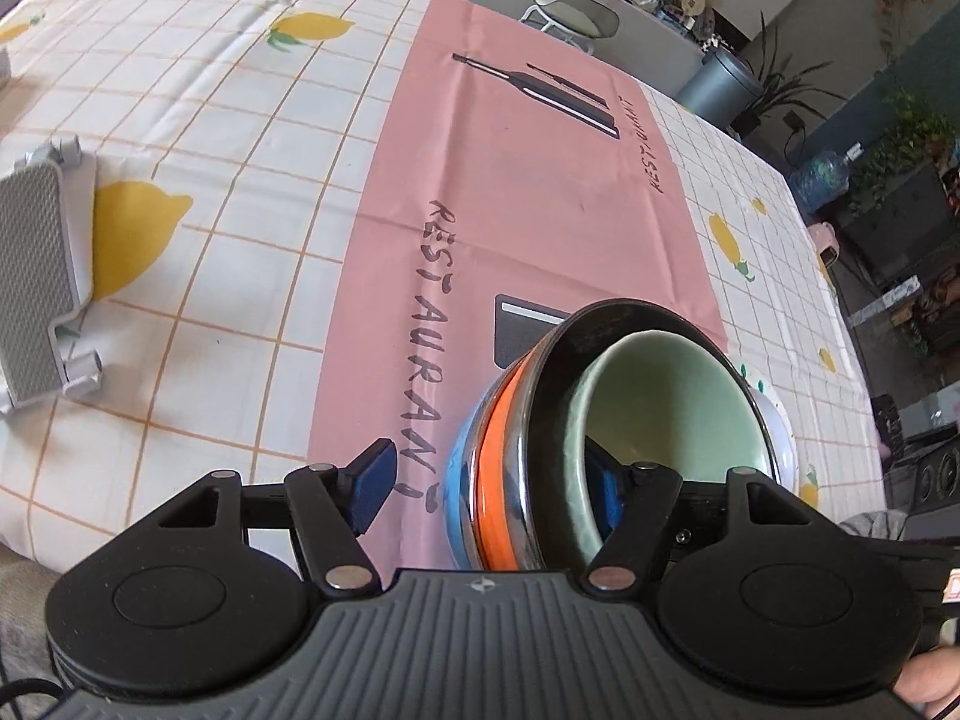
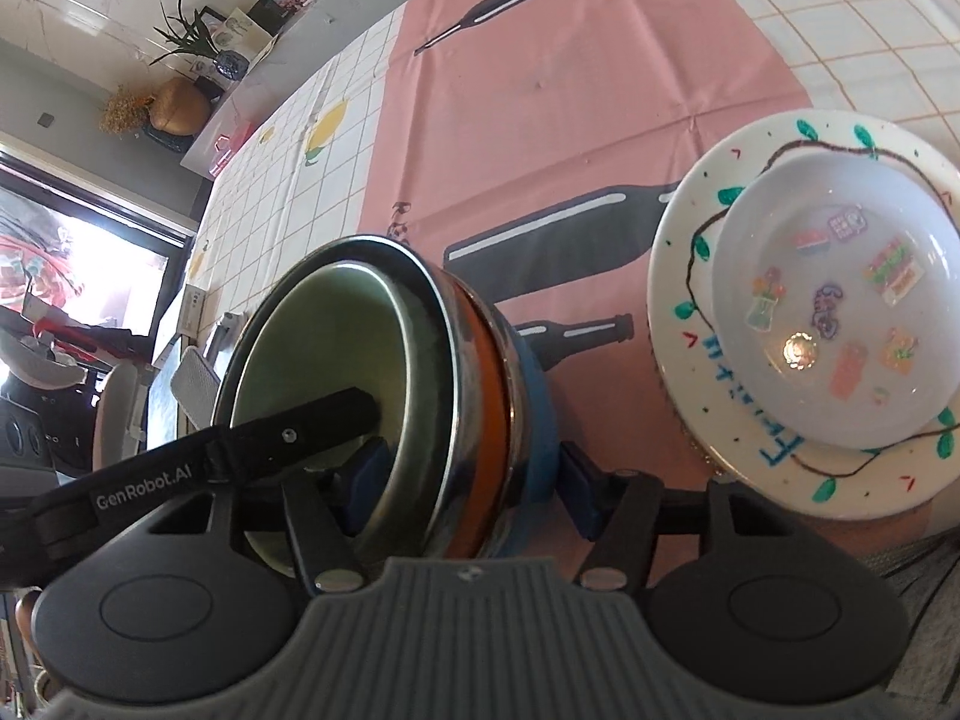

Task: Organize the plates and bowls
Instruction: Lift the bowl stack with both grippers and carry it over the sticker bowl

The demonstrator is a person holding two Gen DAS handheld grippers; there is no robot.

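A nested stack of bowls is tilted on its side above the pink cloth: a pale green bowl (image 1: pixel 672 396) inside a black-lined steel bowl (image 1: pixel 555 396), with an orange band (image 1: pixel 498 468) and a blue bowl (image 1: pixel 459 480) outside. My left gripper (image 1: pixel 492 489) stands wide, its right pad inside the green bowl and its left pad (image 1: pixel 375 489) clear of the stack. My right gripper (image 2: pixel 474 480) clamps the stack's wall (image 2: pixel 480 420), one pad inside, one on the blue outside. A white decorated plate (image 2: pixel 690 276) holds a white dish (image 2: pixel 840 312) to the right.
The table carries a lemon-print checked cloth (image 1: pixel 210 120) with a pink "Restaurant" runner (image 1: pixel 510 180). A grey-and-white rack-like object (image 1: pixel 36 276) lies at the table's left. A stool (image 1: pixel 570 15), a bin and plants stand beyond the far edge.
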